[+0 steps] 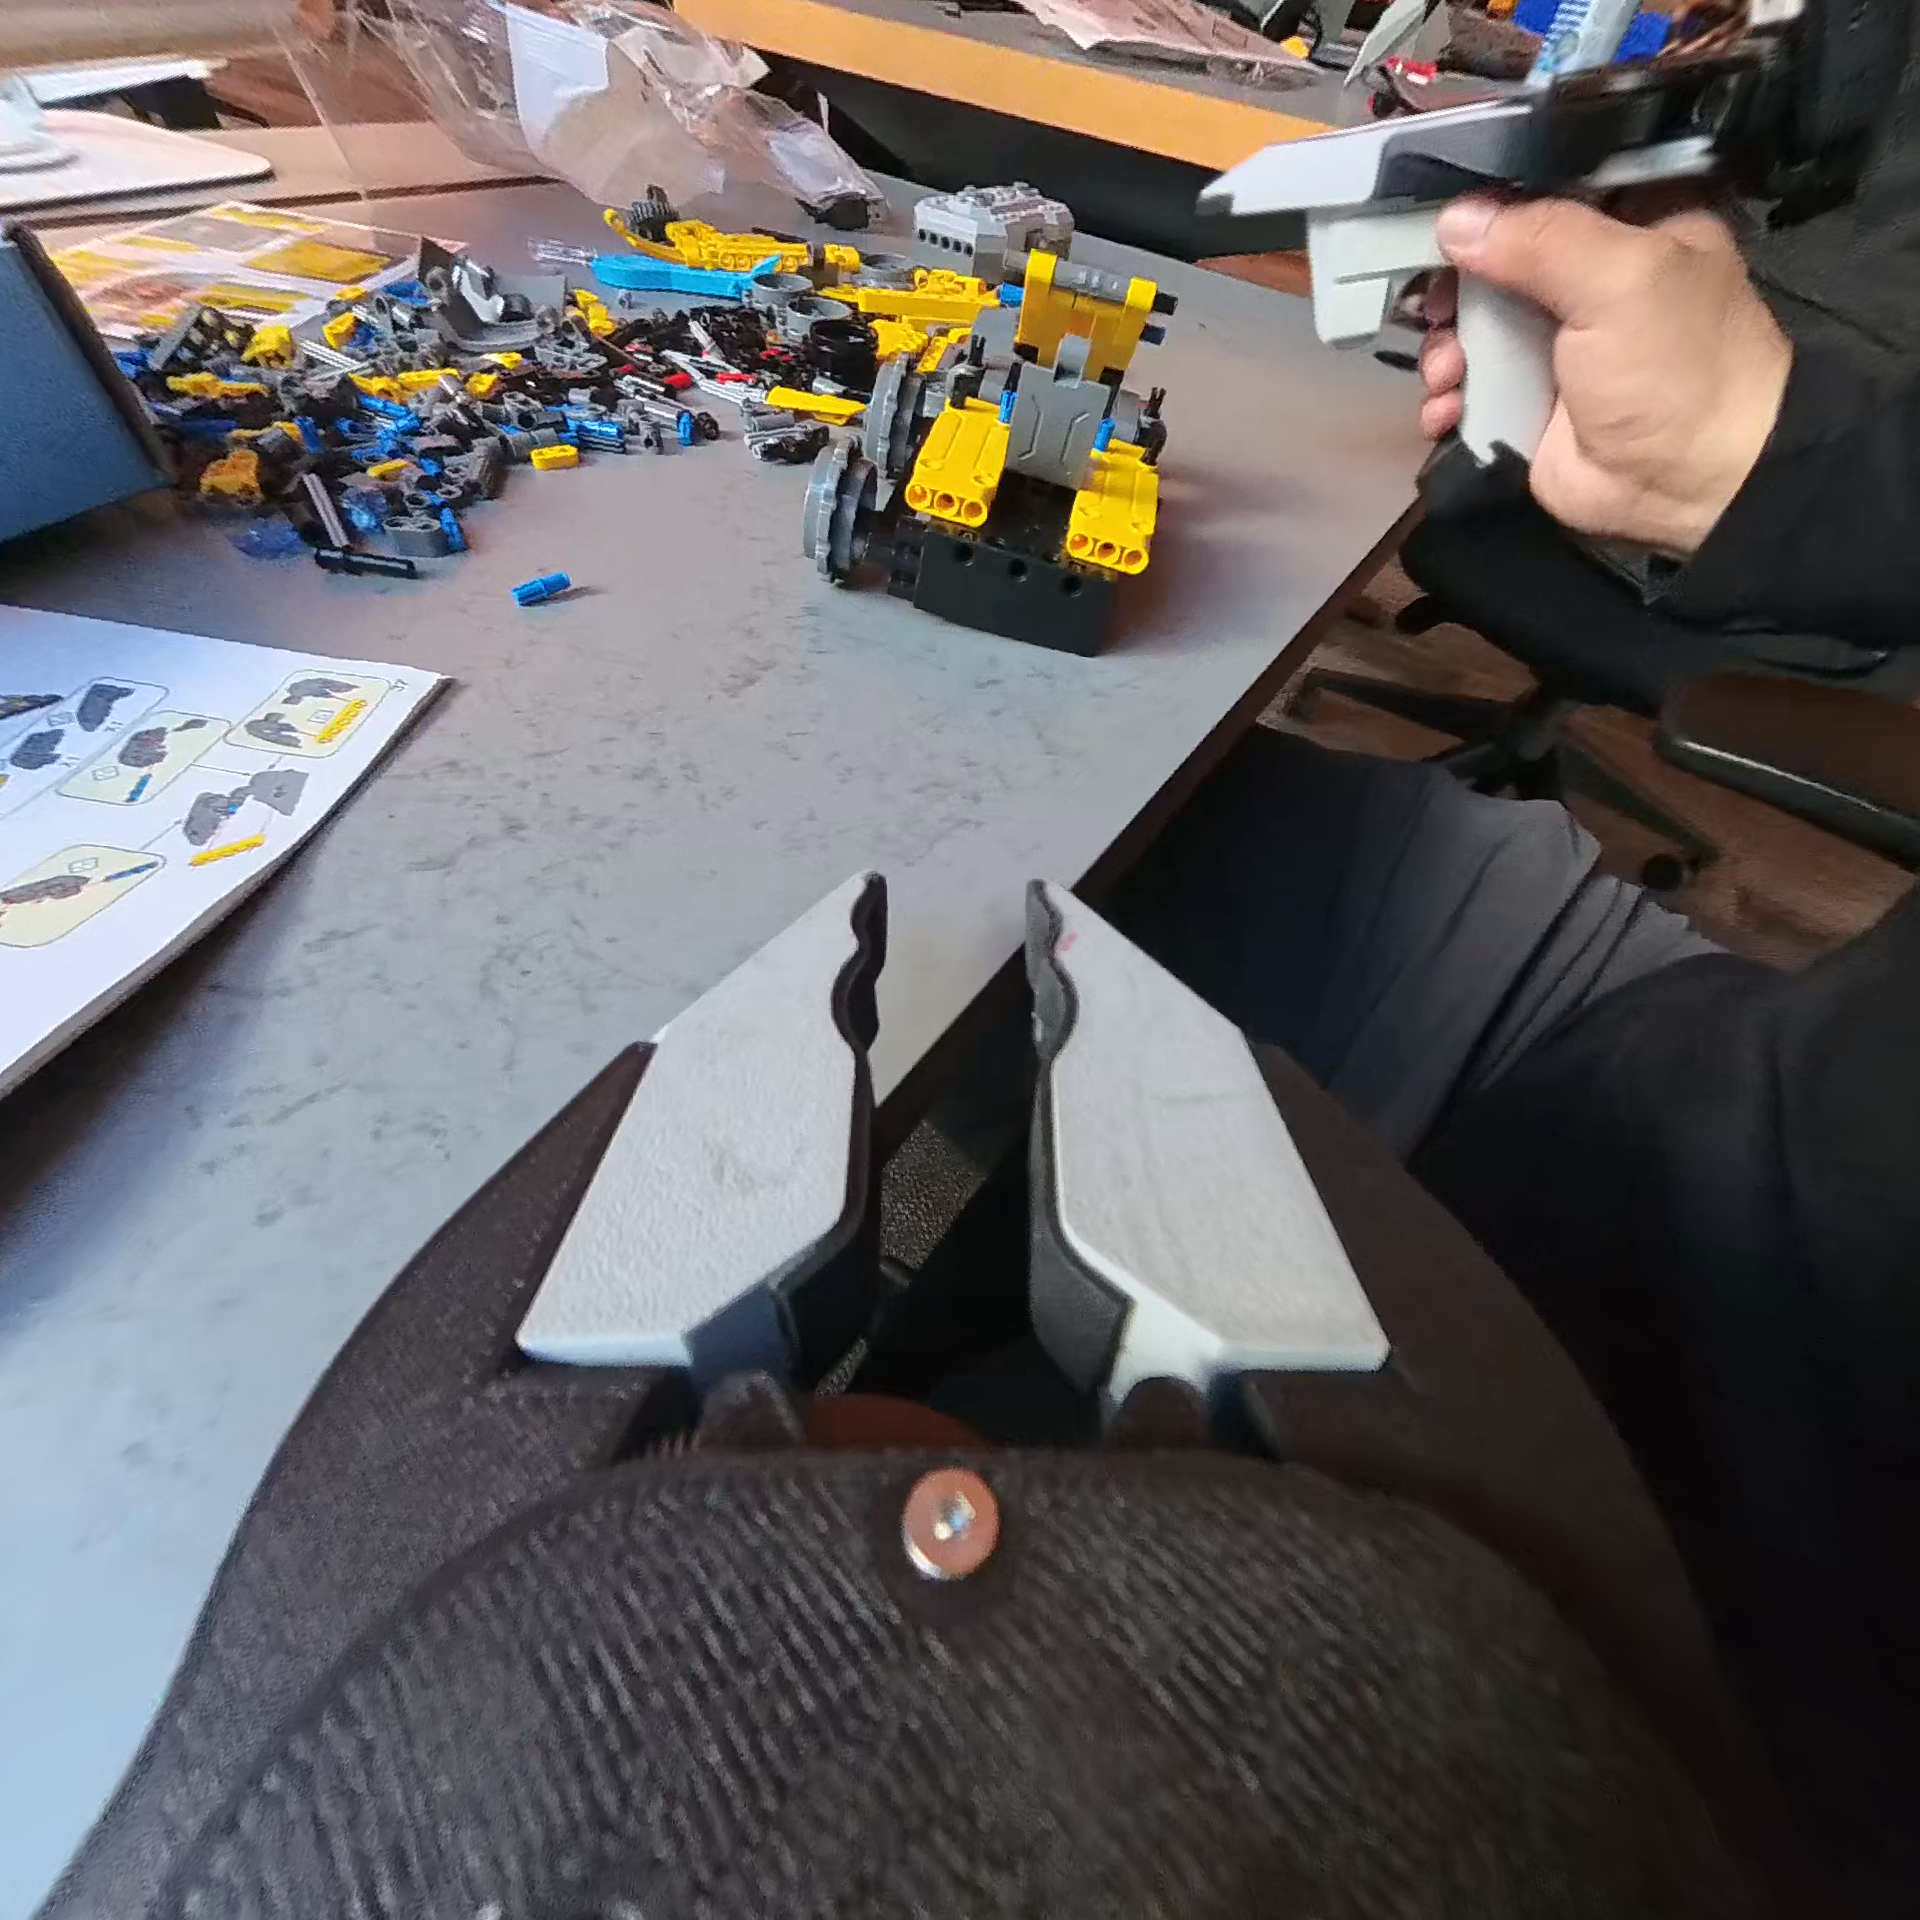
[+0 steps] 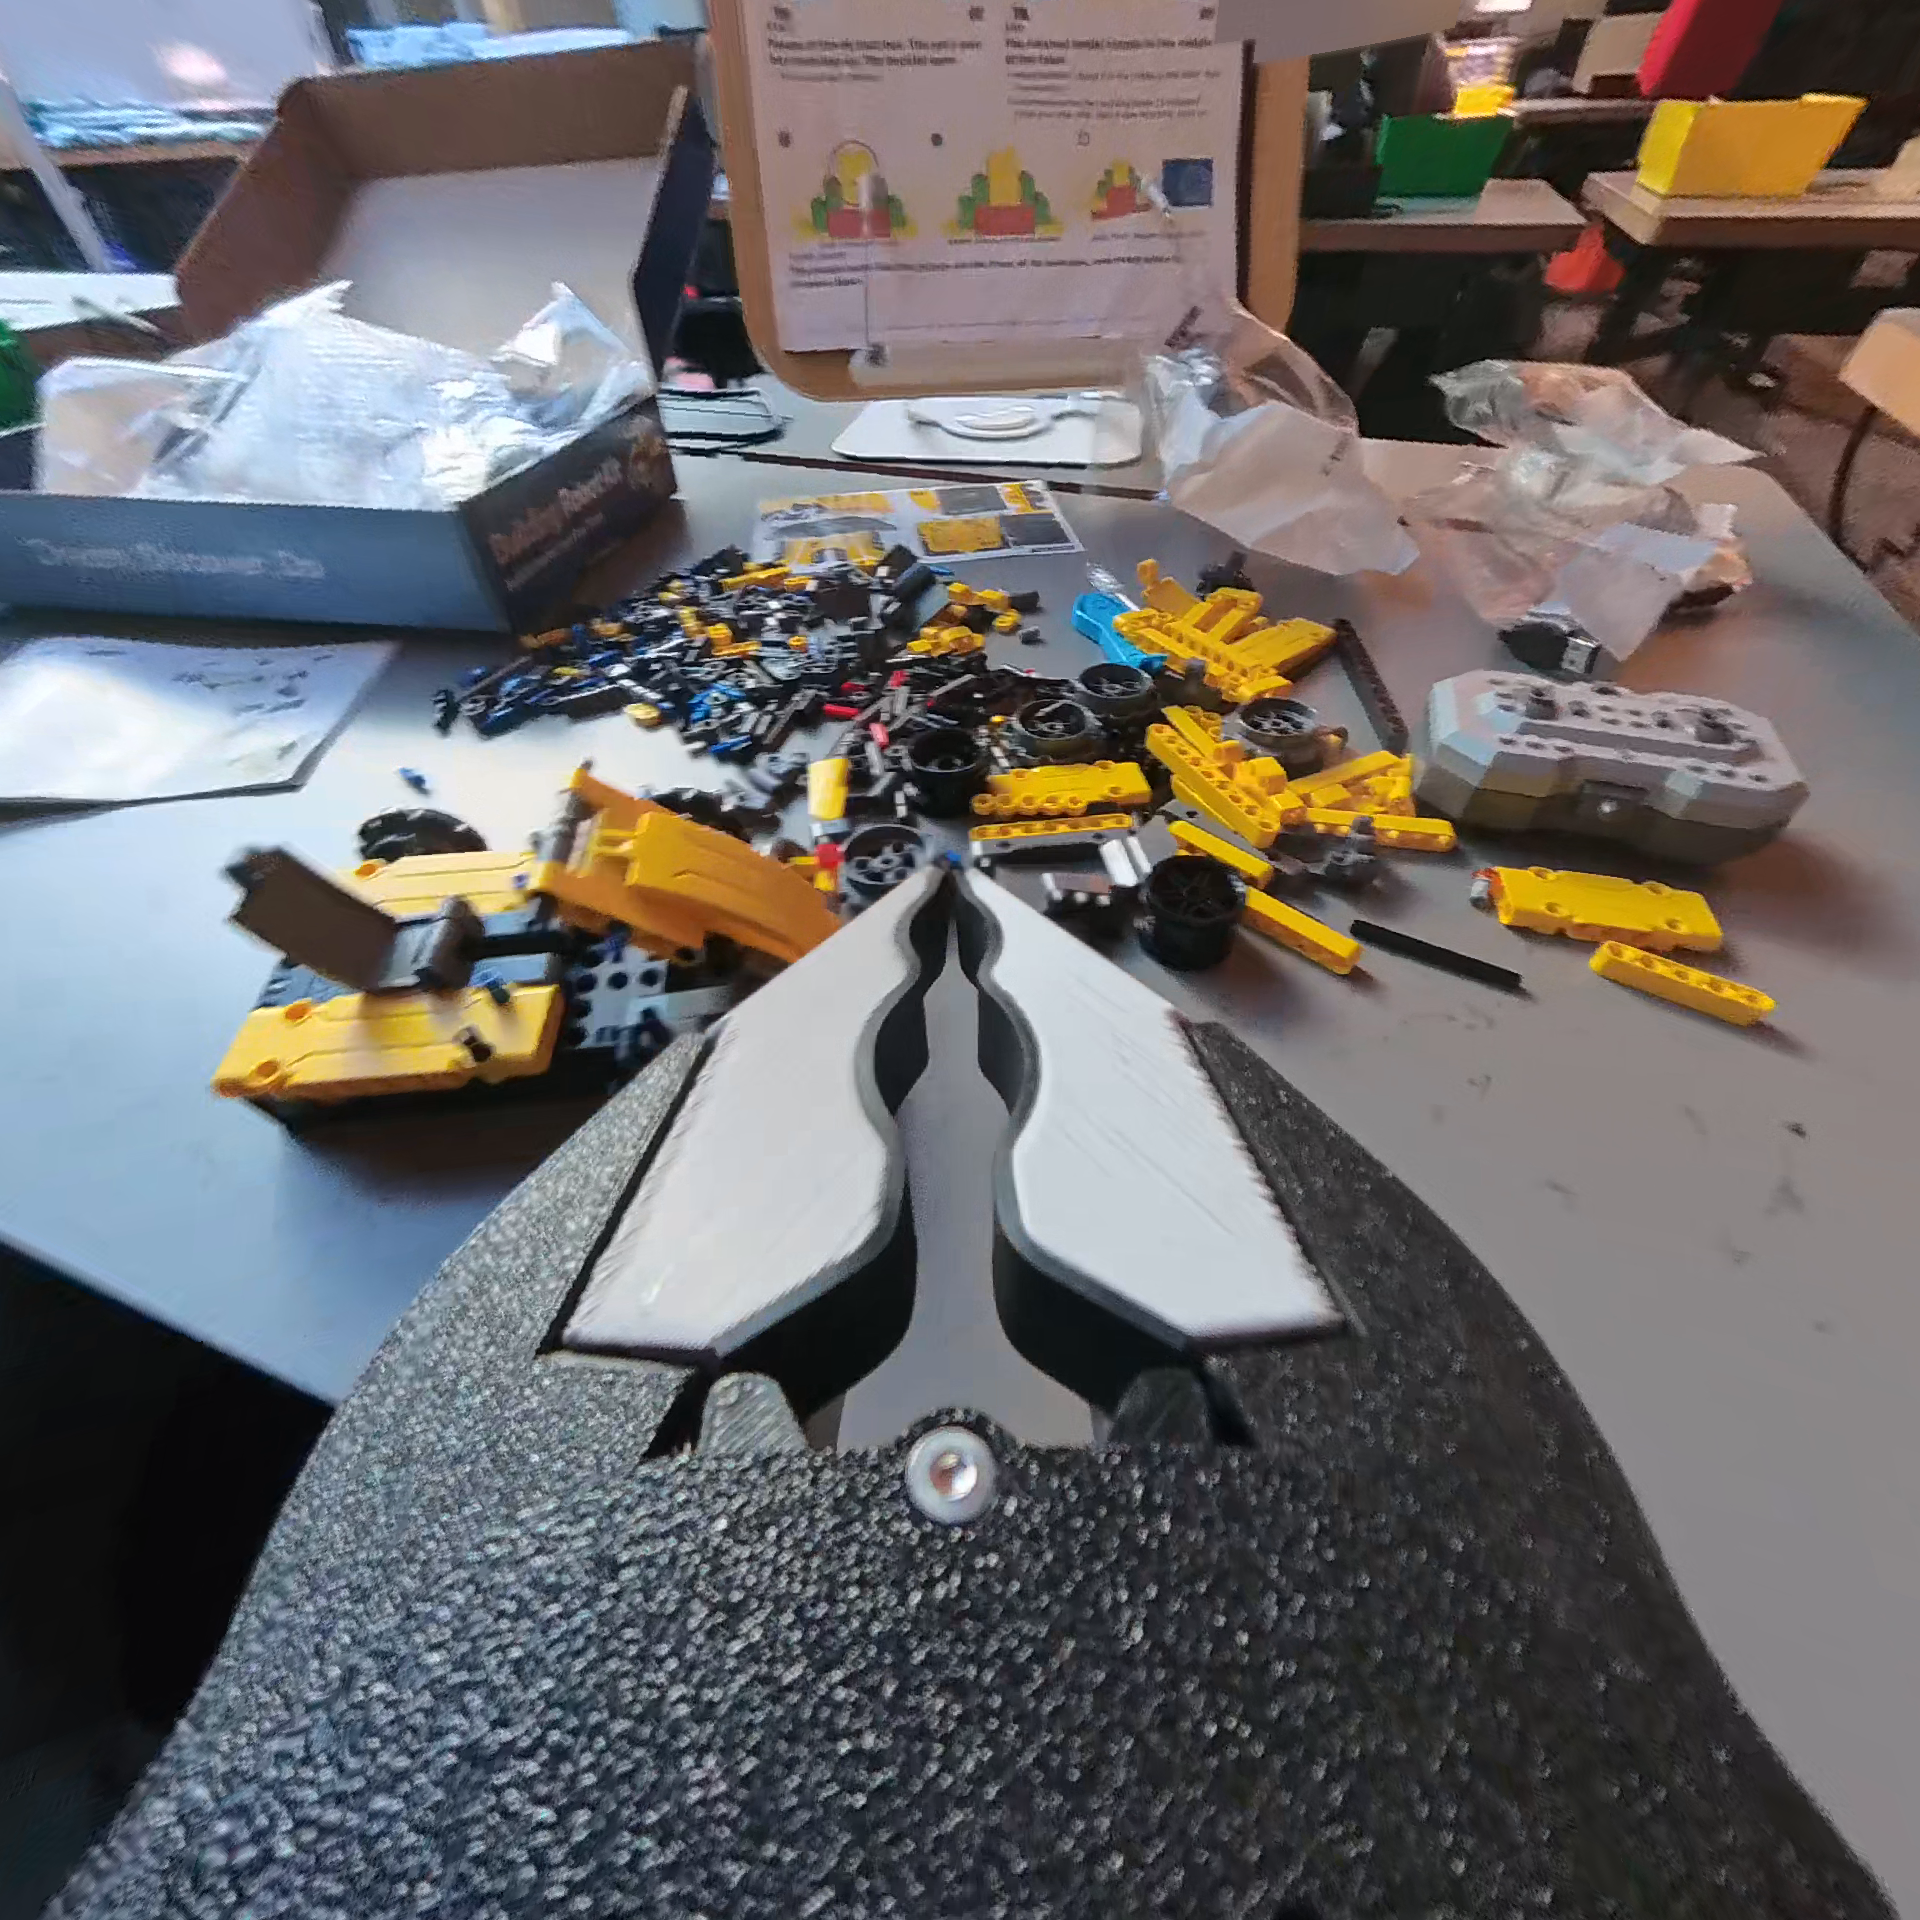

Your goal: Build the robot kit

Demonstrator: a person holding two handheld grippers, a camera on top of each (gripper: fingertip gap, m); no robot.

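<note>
Two fingers [image 2: 800, 1091] above loose bricks [image 2: 1226, 790]

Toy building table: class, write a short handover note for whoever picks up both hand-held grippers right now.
Left hand-held gripper: open, empty, at the table's near edge.
Right hand-held gripper: shut, tips together, nothing visibly held, raised over the loose parts.
Half-built yellow vehicle stands near the front edge, instruction booklet to its left, grey block and open box farther back.
Done: vehicle partly assembled. Left: many parts unattached.
</note>
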